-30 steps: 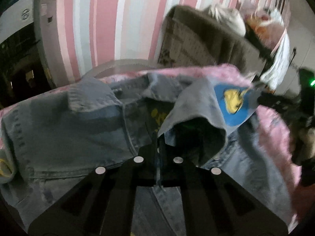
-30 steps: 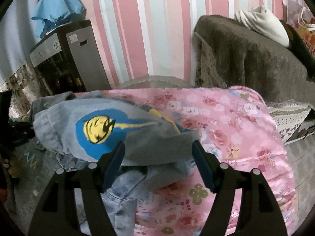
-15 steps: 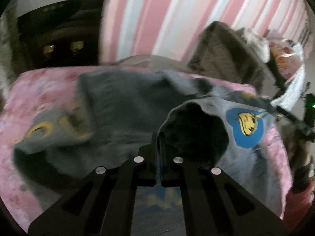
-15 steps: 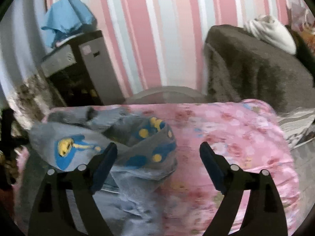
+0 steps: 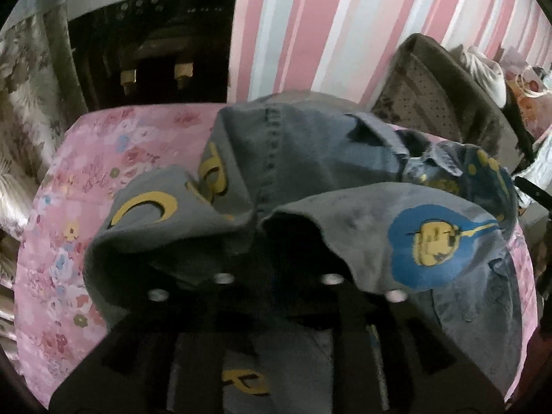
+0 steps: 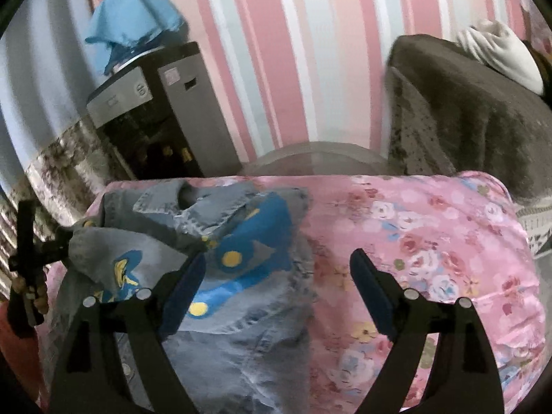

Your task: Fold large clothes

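Striped pink wallpaper (image 6: pixel 296 51) backs a tabletop (image 6: pixel 431 241) under a pink floral cover, with a dark cabinet (image 6: pixel 162 117) to one side and a grey-draped chair (image 6: pixel 465 110) to the other. On that cover lies the jacket (image 6: pixel 241 310), grey denim with blue and yellow prints, bunched toward the left half in the right wrist view and far from flat. One flap with a blue patch (image 5: pixel 431 245) is draped up over the left gripper (image 5: pixel 276 276), whose fingertips are buried under the cloth; its jaws are opening, and whether fabric lies between them I cannot tell. The right gripper (image 6: pixel 277 296) hovers with jaws wide apart and nothing between them, its left finger over the jacket's edge, its right over bare cover. By my reading, a first fold is only being laid down: collar and sleeves sit rumpled, no neat rectangle yet, so smoothing and most folds remain.
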A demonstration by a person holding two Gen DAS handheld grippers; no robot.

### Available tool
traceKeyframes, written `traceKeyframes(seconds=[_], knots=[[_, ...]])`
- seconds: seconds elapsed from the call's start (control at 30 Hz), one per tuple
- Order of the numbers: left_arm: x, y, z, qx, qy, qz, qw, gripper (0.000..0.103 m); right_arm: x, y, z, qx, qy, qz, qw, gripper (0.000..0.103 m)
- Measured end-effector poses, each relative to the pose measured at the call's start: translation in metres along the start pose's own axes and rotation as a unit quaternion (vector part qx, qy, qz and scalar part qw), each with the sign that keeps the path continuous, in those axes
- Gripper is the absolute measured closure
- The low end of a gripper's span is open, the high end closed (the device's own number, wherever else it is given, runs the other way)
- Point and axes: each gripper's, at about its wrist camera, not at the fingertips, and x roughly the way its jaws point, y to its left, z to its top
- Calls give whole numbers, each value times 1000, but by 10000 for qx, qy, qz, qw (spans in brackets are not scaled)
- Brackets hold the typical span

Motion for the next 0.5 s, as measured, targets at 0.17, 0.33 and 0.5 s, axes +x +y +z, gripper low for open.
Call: traceKeyframes(seconds=[0.17, 0.33, 0.5], knots=[[-20, -14, -5, 354, -186, 287, 9988, 45, 32, 5, -1, -80, 434, -1, 9990, 65], [-36, -19, -6, 433, -315, 289, 9981, 35, 51, 14, -10, -568, 456, -746, 9946, 88], [-34, -47, -1, 754, -339, 151, 9965, 35, 43, 8, -6, -732, 259, -1290, 9886, 88]])
